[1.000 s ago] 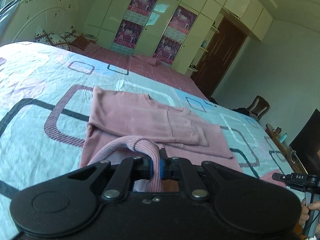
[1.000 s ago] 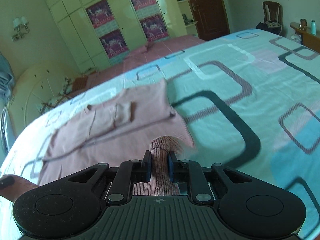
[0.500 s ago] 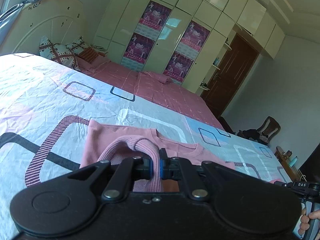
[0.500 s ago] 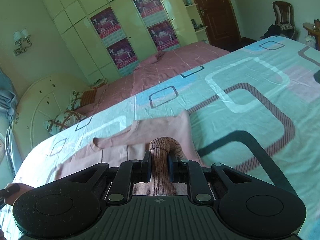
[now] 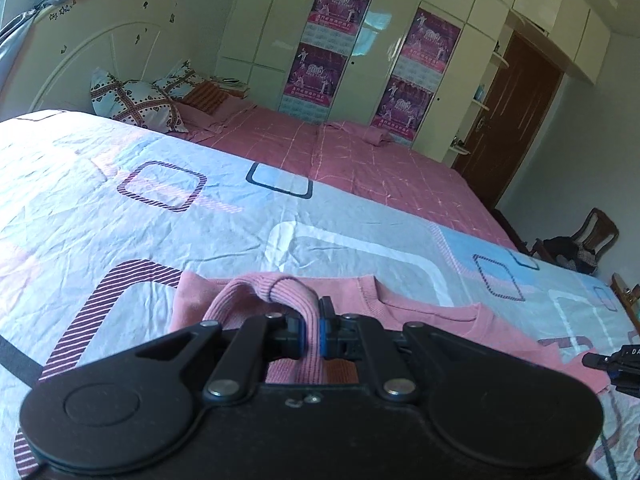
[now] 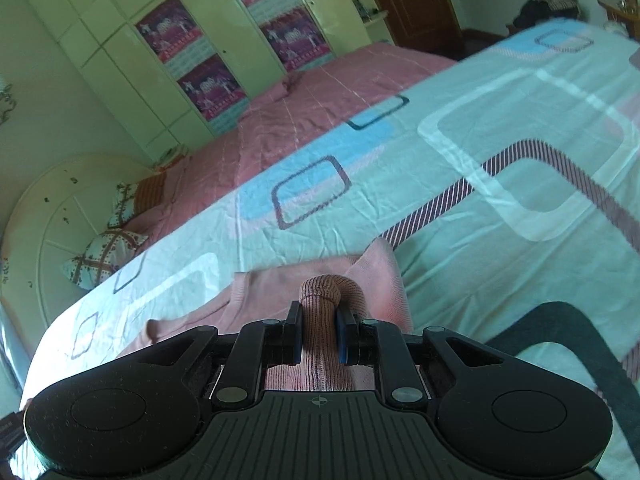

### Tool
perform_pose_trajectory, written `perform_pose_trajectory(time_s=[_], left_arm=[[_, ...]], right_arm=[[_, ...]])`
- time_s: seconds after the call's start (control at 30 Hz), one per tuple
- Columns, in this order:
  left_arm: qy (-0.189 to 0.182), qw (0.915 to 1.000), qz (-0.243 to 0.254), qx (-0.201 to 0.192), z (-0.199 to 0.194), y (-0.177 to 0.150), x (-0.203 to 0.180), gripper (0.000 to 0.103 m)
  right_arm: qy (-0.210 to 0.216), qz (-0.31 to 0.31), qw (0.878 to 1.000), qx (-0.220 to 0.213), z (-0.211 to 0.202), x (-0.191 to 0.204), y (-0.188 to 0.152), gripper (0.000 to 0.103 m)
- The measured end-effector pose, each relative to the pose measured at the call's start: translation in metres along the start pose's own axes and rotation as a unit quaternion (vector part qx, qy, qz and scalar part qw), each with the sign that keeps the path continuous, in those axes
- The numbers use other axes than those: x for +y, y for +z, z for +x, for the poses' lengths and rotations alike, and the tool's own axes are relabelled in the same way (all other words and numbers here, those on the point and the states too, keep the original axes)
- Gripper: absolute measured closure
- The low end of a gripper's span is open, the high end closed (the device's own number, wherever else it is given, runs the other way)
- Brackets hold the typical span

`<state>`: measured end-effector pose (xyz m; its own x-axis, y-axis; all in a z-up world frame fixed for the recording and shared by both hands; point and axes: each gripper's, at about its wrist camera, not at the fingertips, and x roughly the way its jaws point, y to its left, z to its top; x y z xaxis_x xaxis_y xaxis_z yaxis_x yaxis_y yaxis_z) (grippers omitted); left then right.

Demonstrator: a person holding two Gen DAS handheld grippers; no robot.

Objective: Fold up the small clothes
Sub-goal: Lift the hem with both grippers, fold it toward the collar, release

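A small pink knit top (image 5: 420, 312) lies on the patterned bedsheet (image 5: 140, 216), its neckline facing the far side. My left gripper (image 5: 311, 330) is shut on a ribbed pink hem fold (image 5: 272, 288) that arches up over the jaws. In the right wrist view the same pink top (image 6: 280, 284) spreads just ahead, and my right gripper (image 6: 319, 334) is shut on a bunched ribbed hem roll (image 6: 322, 296). Both held edges hang over the upper part of the garment. The tip of the right tool (image 5: 612, 360) shows at the left view's right edge.
A pink checked blanket (image 5: 360, 160) covers the far half of the bed, with patterned pillows (image 5: 136, 100) by the white headboard (image 5: 80, 52). Cream wardrobes with posters (image 5: 332, 44), a brown door (image 5: 520, 120) and a chair (image 5: 592, 236) stand beyond.
Both grippers carried the held hem forward over the top toward its neckline. Less of the garment shows ahead of the jaws now, and more of the far bed and wardrobe has come into view.
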<state>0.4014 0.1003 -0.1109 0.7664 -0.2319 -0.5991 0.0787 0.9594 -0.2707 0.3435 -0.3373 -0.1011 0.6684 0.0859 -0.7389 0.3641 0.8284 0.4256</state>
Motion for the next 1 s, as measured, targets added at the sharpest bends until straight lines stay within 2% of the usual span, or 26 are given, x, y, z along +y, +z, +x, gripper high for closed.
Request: perform_pose_trajectory(time_s=[0.2,0.43,0.57,0.6,0.63,0.67,0.7,0.77,0.8,0.83,1.0], left_arm=[[0.03,0.9988,0.018,0.035,0.042,0.001,-0.001,0.096],[0.054,0.9967,0.033,0.051,0.066,0.0,0.001,0.092],[0.054,0.9967,0.022,0.056,0.069,0.003,0.004,0.08],[0.051,0.9971,0.022,0.052,0.066,0.004,0.004,0.076],[0.052,0.9973,0.024,0.045,0.062,0.006,0.004,0.058],[0.059,0.9973,0.027,0.035,0.057,0.007,0.005,0.029],[0.064,0.9972,0.031,0.021,0.051,0.007,0.005,0.017],[0.057,0.9973,0.046,0.007,0.042,0.01,0.007,0.019],[0.054,0.9972,0.051,0.011,0.041,0.011,0.008,0.019],[0.051,0.9972,0.054,0.012,0.039,0.012,0.01,0.02],[0.044,0.9962,0.073,0.018,0.041,0.008,0.019,0.022]], right_arm=[[-0.023,0.011,0.999,0.03,0.047,-0.011,0.011,0.087],[-0.034,0.017,0.999,0.036,0.071,-0.02,0.018,0.087],[-0.017,0.047,0.998,0.039,0.078,-0.027,0.026,0.086],[-0.009,0.053,0.998,0.04,0.078,-0.028,0.027,0.082],[-0.002,0.056,0.998,0.04,0.076,-0.029,0.029,0.079],[0.004,0.055,0.998,0.039,0.074,-0.029,0.032,0.077],[0.009,0.054,0.998,0.037,0.072,-0.029,0.033,0.073],[0.019,0.05,0.998,0.03,0.066,-0.029,0.036,0.06],[0.016,0.043,0.999,0.018,0.063,-0.028,0.038,0.044],[0.013,0.037,0.999,0.007,0.058,-0.027,0.041,0.036],[0.033,-0.005,0.999,-0.001,0.049,-0.026,0.047,0.036]])
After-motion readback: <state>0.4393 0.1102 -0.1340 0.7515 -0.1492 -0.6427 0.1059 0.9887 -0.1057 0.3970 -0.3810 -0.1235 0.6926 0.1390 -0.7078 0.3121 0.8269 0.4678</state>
